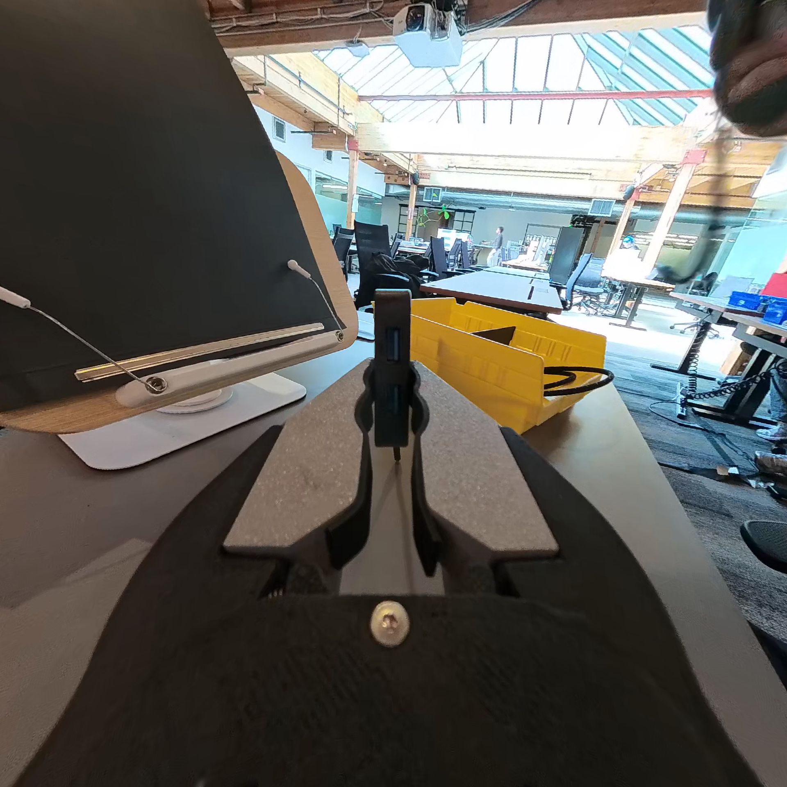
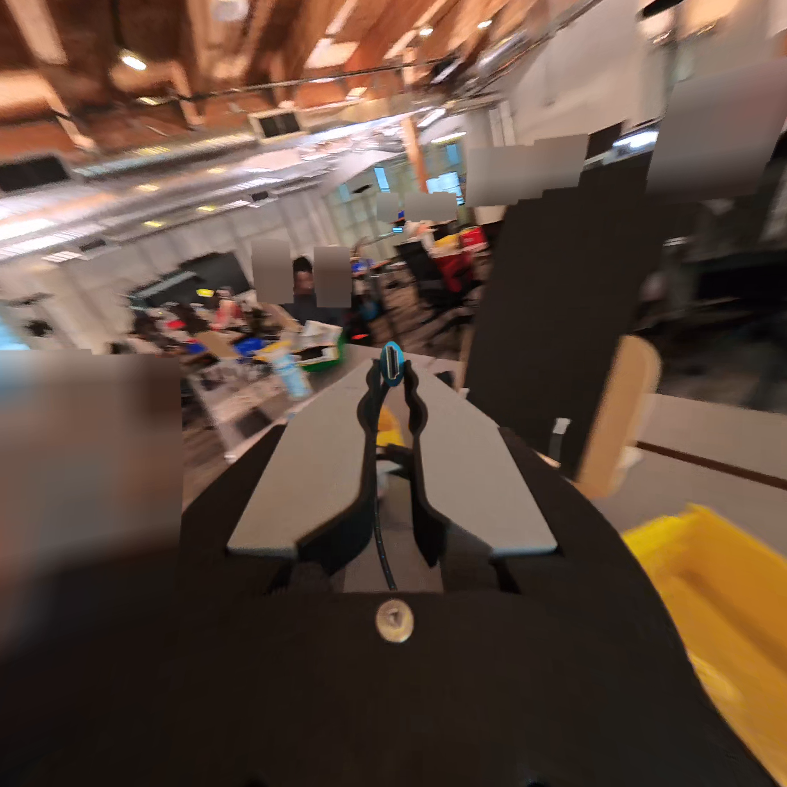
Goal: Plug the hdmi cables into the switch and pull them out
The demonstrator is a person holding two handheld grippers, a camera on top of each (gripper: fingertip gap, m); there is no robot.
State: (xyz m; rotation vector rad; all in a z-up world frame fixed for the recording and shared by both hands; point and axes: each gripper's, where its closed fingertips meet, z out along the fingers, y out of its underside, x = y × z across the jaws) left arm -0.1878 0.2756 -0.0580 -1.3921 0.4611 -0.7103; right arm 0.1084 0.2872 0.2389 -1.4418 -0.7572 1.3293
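Standing upright between the fingertips of the left gripper (image 1: pixel 392 396), the switch (image 1: pixel 392 366) was pinched by jaws pressed against its two narrow sides, held above the grey table (image 1: pixel 596 468). That grip seemed chosen to keep its port face turned back toward the camera and open to approach, with the body steadied against a push. It looked like a slim black bar with two blue-lined ports stacked one above the other, and a thin wire hanging from its lower end. Behind it to the left stood a dark board on a wooden stand (image 1: pixel 170 238); to the right lay a yellow bin (image 1: pixel 511 353) with a black cable spilling over its edge.

In the right wrist view, badly motion-blurred, the right gripper (image 2: pixel 392 374) had its jaws closed on the hdmi plug (image 2: pixel 392 365) right at the tips, metal mouth facing forward, probably so it could be driven straight into a port. The plug had a blue shell around a dark metal opening, and its black cord (image 2: pixel 383 549) trailed back between the fingers. Switch and plug were not yet joined.
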